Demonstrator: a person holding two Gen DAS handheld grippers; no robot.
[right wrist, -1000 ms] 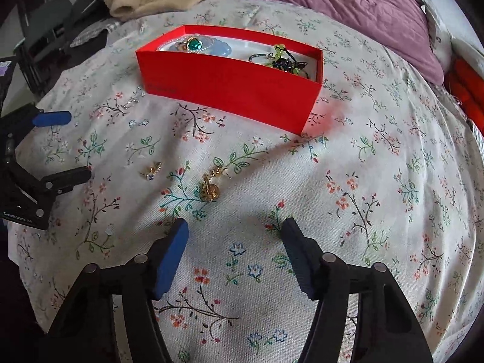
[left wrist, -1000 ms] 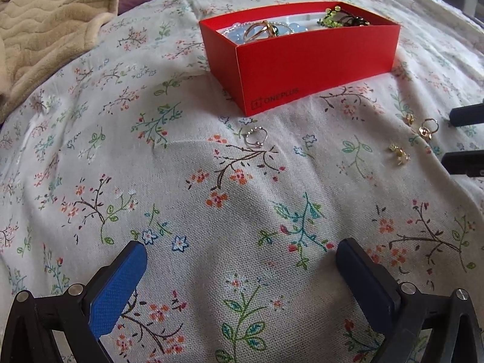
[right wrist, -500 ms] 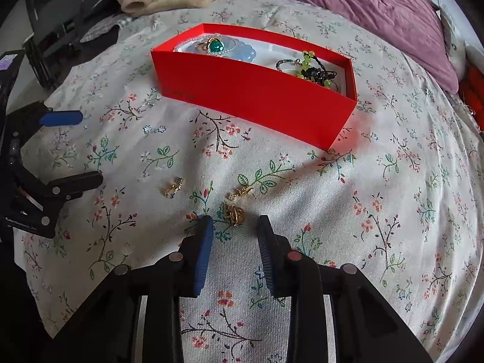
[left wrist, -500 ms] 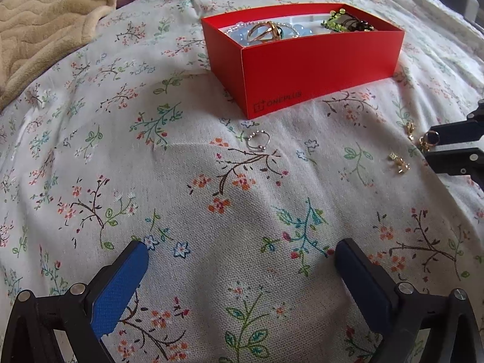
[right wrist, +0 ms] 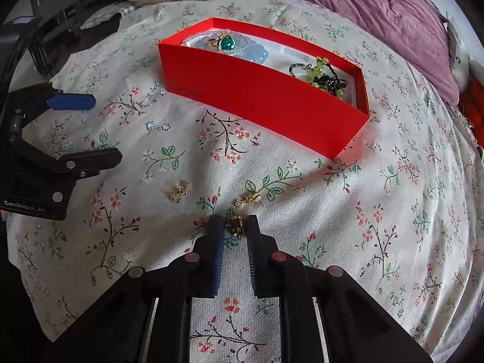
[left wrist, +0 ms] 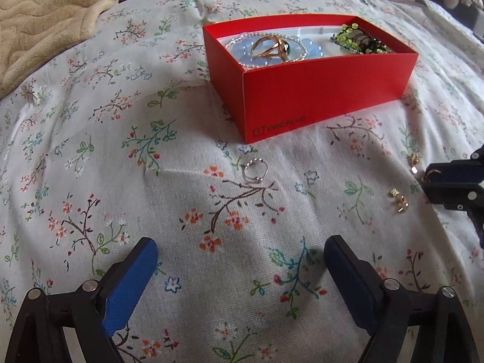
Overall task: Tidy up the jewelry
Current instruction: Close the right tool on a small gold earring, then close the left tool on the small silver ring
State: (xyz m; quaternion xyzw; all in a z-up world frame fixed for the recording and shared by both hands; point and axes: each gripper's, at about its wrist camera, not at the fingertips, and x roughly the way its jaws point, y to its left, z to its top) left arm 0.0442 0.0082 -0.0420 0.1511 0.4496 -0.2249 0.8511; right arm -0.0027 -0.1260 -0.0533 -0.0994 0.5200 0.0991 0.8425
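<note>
- The right gripper [right wrist: 235, 225] has its ribbed blue pads drawn close together on a small gold ring [right wrist: 235, 224], which sits pinched at the very tips, low against the floral cloth [right wrist: 378, 211]; a second ago these fingers stood wide apart, short of the ring.
- Just ahead of the tips lies a gold earring [right wrist: 248, 199] with a pale stud end, and ahead to the left a second gold earring [right wrist: 178, 192], both loose on the cloth and clear of the pads.
- Farther forward stands the red cardboard box [right wrist: 272, 103], long and straight-walled with a white lining. At its left end it holds a pale blue beaded bracelet [right wrist: 257, 53] with a gold ring set with a green stone [right wrist: 225, 42] on top, and at its right end a tangle of green and dark beads [right wrist: 325, 77].
- The left gripper [left wrist: 240, 255] is spread wide and holds nothing, its smooth blue pads hovering over the woven, flower-printed cloth; its opening matches the earlier frames.
- Ahead of it, between the fingers and the box, a thin silver ring [left wrist: 255, 170] lies flat near the box's front corner.
- Beyond the cloth lie a beige quilted blanket [left wrist: 45, 15] and a purple duvet [right wrist: 378, 12].
</note>
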